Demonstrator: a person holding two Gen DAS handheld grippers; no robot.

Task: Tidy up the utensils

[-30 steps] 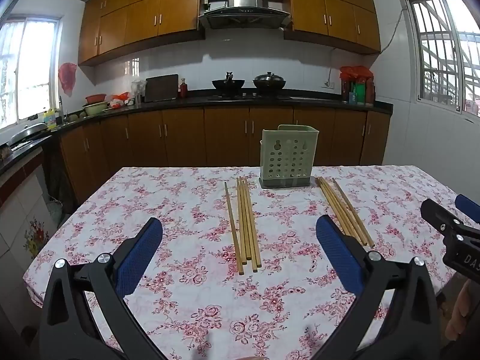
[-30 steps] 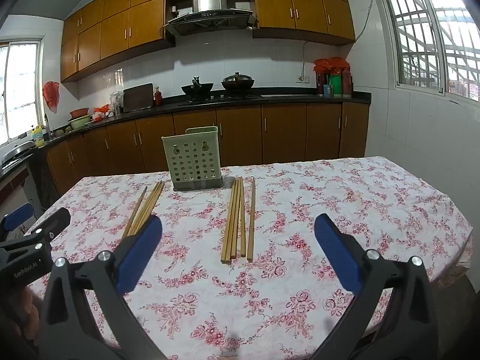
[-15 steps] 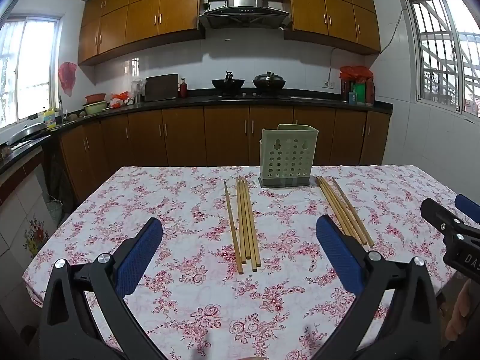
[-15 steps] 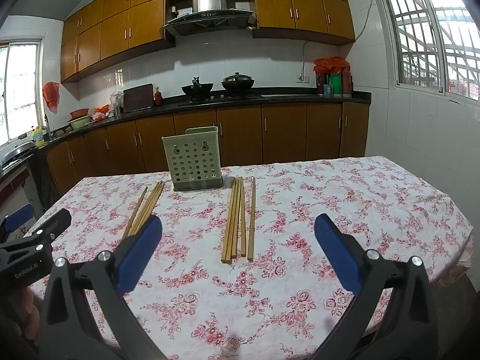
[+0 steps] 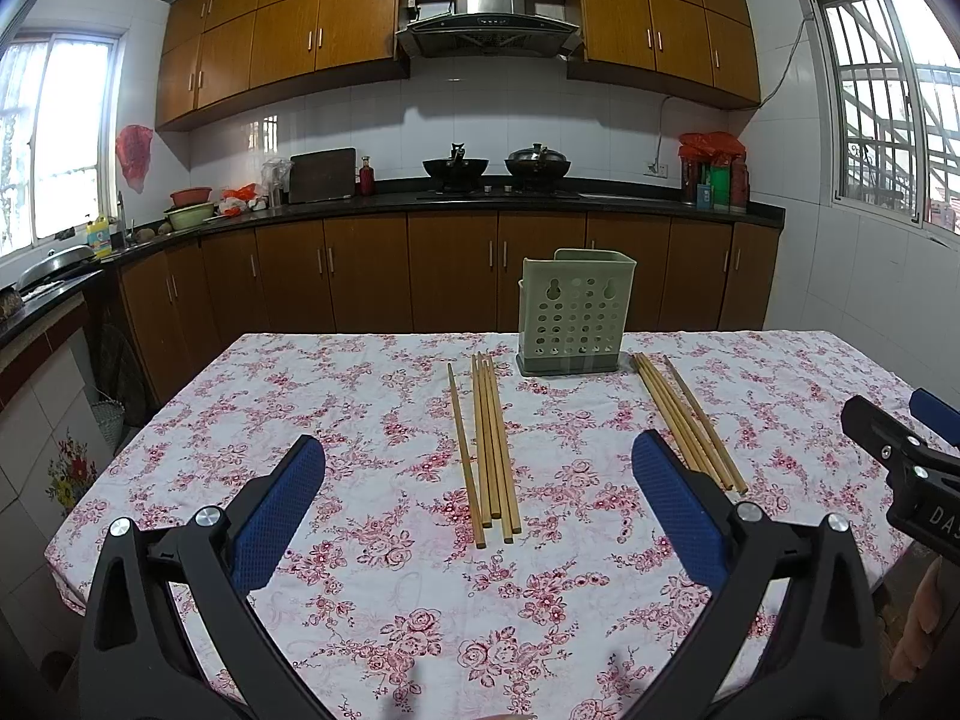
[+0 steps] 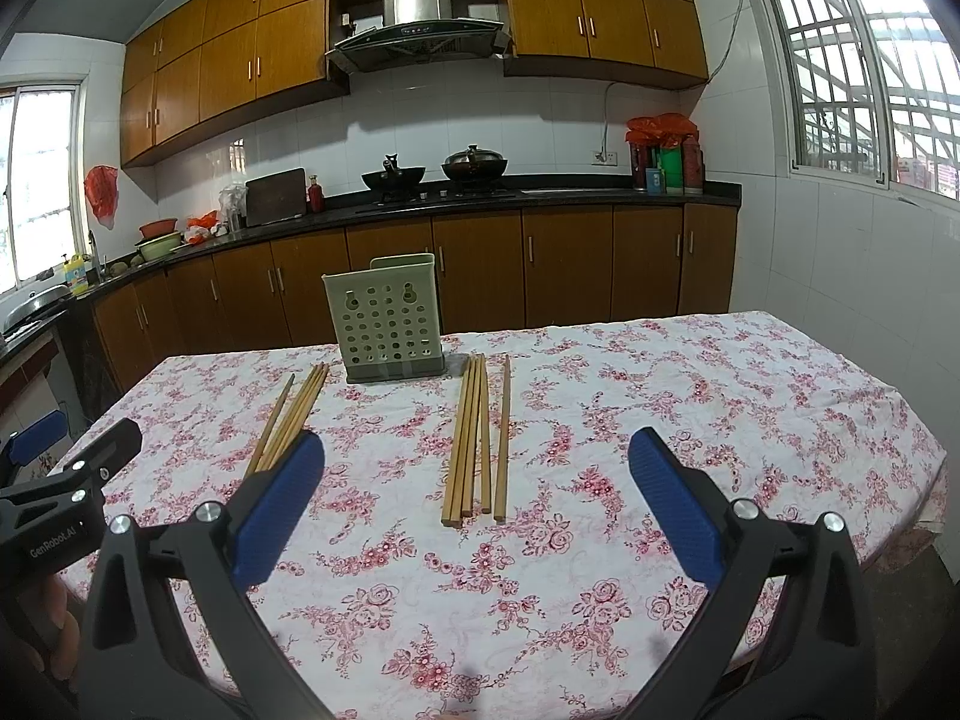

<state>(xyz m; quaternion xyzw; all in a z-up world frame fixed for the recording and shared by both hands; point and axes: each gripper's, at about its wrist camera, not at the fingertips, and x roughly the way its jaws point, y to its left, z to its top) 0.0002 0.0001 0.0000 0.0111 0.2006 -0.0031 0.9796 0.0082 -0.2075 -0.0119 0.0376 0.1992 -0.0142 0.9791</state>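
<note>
A pale green perforated utensil holder [image 5: 570,312] [image 6: 390,321] stands upright at the far side of the floral table. Two bunches of wooden chopsticks lie flat in front of it: a left bunch [image 5: 489,444] [image 6: 288,414] and a right bunch [image 5: 690,420] [image 6: 474,438]. My left gripper [image 5: 480,486] is open and empty, above the near table, with the left bunch between its blue pads. My right gripper [image 6: 477,486] is open and empty, with the right bunch between its pads. Each gripper shows at the edge of the other's view.
The table [image 5: 372,396] has a pink floral cloth and ends close below both grippers. Brown kitchen cabinets [image 5: 372,270] and a black counter with two woks [image 5: 456,167] run behind it. A white tiled wall with a window [image 6: 840,90] is on the right.
</note>
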